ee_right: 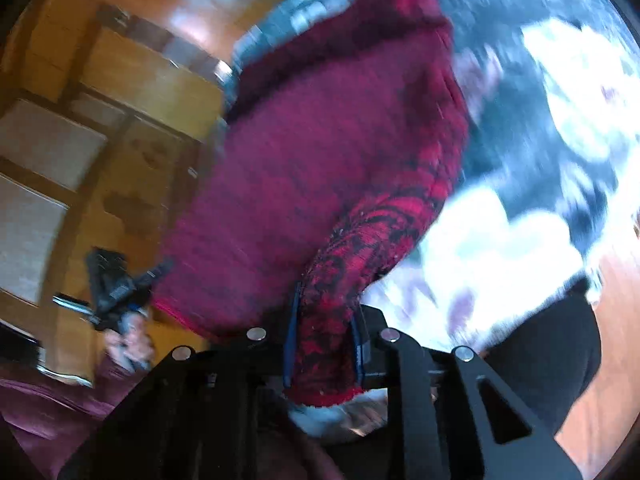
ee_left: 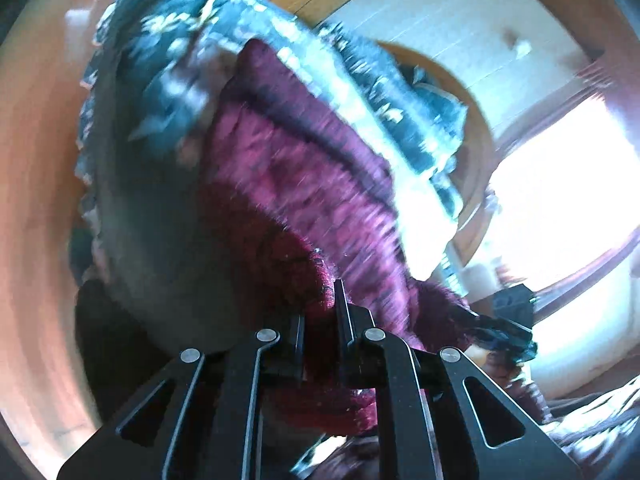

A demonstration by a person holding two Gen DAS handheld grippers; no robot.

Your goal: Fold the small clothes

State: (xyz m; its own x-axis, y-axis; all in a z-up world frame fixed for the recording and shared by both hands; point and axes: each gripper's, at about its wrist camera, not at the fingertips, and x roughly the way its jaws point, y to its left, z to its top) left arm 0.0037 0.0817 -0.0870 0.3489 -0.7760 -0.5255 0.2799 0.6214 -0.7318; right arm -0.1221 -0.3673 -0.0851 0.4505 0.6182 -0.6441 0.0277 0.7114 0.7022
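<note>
Hanging between both grippers: maroon knit garment (ee_left: 304, 184), black-patterned edge, blurred. Left gripper (ee_left: 320, 316) and right gripper (ee_right: 326, 320) each pinch its hem. Dark floral fabric (ee_left: 168, 80) behind blocks view; wooden floor (ee_left: 36, 168) around.

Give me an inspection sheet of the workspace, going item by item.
Surface: wooden table, reddish brown, partly covered by cloth.
Job's things: red garment, black-patterned, stretched between both grippers; floral cloth lies under and behind it.
Clutter: nothing seen.
Grippers: left gripper shut on the red garment's edge; right gripper shut on a bunched patterned part.
Cables: nothing seen.
Surroundings: wood-panelled wall and a bright window; pictures blurred.
</note>
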